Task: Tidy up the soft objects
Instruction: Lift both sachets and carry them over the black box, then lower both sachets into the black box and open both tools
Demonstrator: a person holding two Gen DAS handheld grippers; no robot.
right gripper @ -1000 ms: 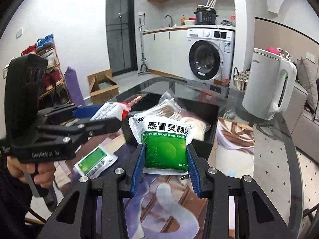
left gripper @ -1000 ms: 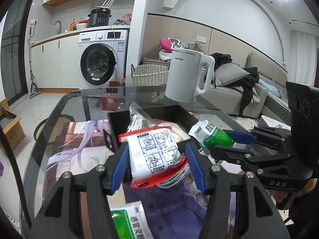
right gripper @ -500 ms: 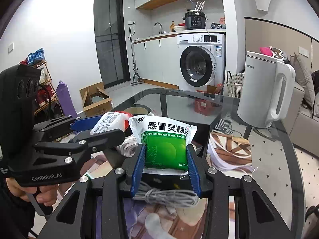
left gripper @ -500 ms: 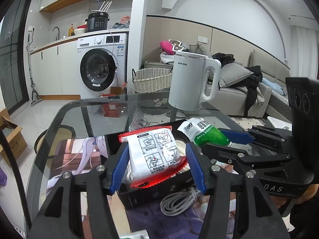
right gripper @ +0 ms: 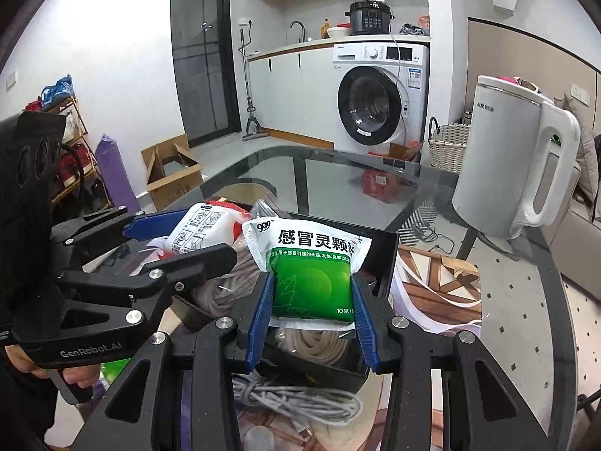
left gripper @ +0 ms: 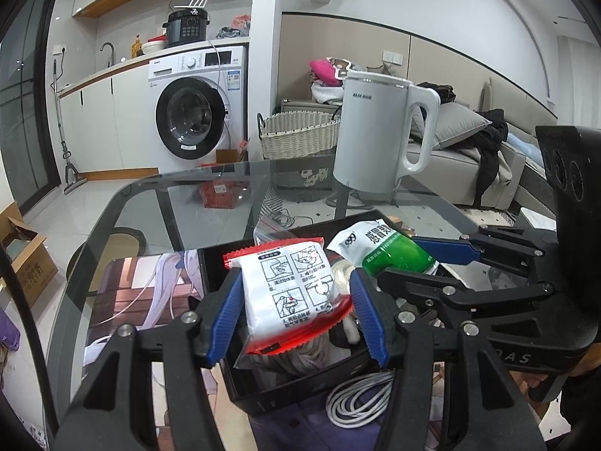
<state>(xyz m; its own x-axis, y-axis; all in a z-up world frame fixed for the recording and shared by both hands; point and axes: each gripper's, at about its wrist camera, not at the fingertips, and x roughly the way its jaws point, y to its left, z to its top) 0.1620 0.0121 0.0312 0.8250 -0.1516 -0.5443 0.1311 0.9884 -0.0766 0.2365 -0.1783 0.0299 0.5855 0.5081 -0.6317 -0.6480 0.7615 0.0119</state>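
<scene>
The left tool (left gripper: 296,310) is clamped on a white packet with red edges (left gripper: 291,289), its blue pads pressing on both sides of the packet. The right tool (right gripper: 311,310) is clamped the same way on a green and white sachet (right gripper: 311,278) with printed lettering across the top. Both are held up over a black box (left gripper: 285,389) that sits on the glass surface (left gripper: 210,203), the packet on the left and the sachet just to its right, close together but apart.

Inside the box lie coiled beige cords in clear bags (right gripper: 315,342). At the near side of the box, outside its wall, a grey coiled cable (right gripper: 296,400) rests on a printed mat (left gripper: 127,300) that covers the near part of the surface. In the right wrist view a hand (right gripper: 80,376) grips the handle of the left tool at the lower left.

On the far right of the surface stands a white kettle (left gripper: 375,135), upright, well apart from the box. Beyond the surface are a washing machine (left gripper: 195,109) against the far wall, a wicker basket (left gripper: 300,135) on the floor, a sofa with a grey cushion (left gripper: 454,124) at the right, and an open cardboard box (right gripper: 172,173) on the floor at the left.
</scene>
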